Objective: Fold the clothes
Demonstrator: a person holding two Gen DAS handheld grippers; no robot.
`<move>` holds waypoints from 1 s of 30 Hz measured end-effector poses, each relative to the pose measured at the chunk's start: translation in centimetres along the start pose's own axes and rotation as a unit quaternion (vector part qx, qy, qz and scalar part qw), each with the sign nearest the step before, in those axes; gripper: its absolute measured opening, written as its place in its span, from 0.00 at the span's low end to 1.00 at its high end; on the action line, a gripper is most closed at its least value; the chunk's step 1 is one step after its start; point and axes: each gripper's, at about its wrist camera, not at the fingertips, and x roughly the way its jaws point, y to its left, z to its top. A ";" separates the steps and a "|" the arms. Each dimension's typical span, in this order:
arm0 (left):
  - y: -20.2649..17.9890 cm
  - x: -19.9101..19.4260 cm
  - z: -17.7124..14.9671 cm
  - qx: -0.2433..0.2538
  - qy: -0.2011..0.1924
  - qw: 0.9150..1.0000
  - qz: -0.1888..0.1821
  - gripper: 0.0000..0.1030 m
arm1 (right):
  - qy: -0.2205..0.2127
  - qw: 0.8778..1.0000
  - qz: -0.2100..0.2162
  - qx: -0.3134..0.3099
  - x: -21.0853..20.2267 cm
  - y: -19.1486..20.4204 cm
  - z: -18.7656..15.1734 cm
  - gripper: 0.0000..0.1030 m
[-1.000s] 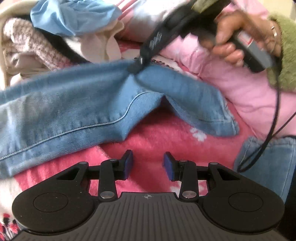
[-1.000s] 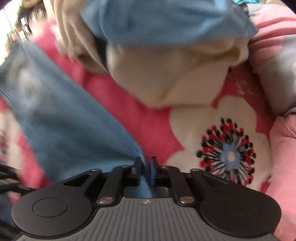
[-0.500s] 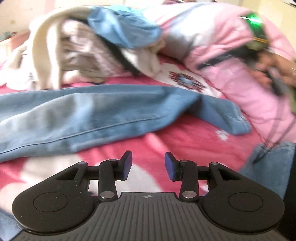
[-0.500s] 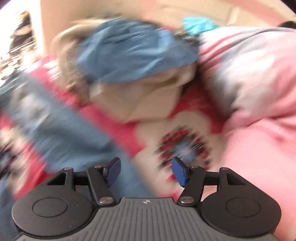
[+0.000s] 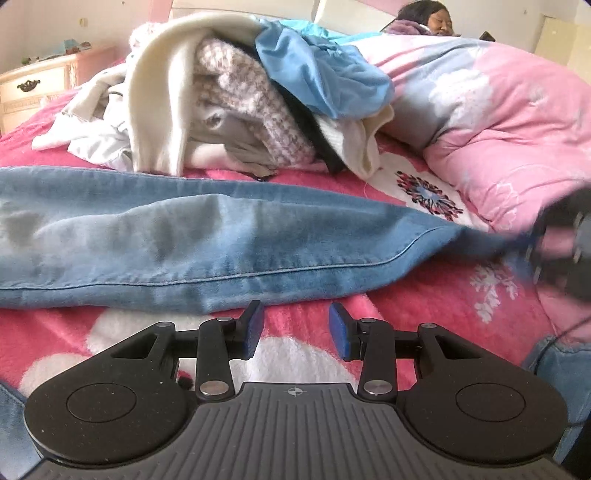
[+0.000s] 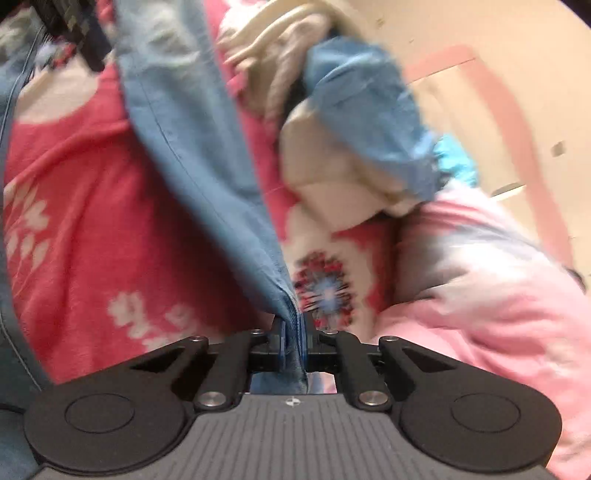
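A pair of light blue jeans (image 5: 221, 240) lies stretched across the red flowered blanket (image 5: 436, 295). My left gripper (image 5: 295, 325) hovers over the blanket just in front of the leg's seam, open, with nothing between its fingers. At the right edge of the left wrist view my right gripper (image 5: 561, 243) is a dark blur at the far end of the leg. In the right wrist view its jaws are closing, and the right gripper (image 6: 294, 332) pinches the denim edge of the jeans (image 6: 192, 147), which run away from it up the frame.
A pile of unfolded clothes (image 5: 229, 96), cream, knit and blue, sits behind the jeans. A pink and grey duvet (image 5: 498, 129) bulges at the right, and a person lies under it (image 5: 424, 18). A pale bedside cabinet (image 5: 33, 85) stands at the far left.
The right gripper let go of the raised jeans fold, swung right with its jaws wide, and shut on the leg's end. The leg now lies flat. The left gripper drew back and stayed open.
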 end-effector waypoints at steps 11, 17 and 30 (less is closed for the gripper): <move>0.3 0.4 -0.3 0.004 0.008 1.000 -0.001 0.37 | 0.120 0.972 0.191 0.067 -0.2 0.0 -3.3 0.22; 0.4 0.5 -0.1 -0.014 0.007 1.000 0.001 0.37 | 0.038 0.938 0.184 0.292 0.5 -7.5 -0.3 0.32; 8.4 -3.5 0.6 -0.146 -0.069 0.983 0.093 0.38 | -0.156 0.914 0.311 0.207 8.3 -4.0 21.1 0.40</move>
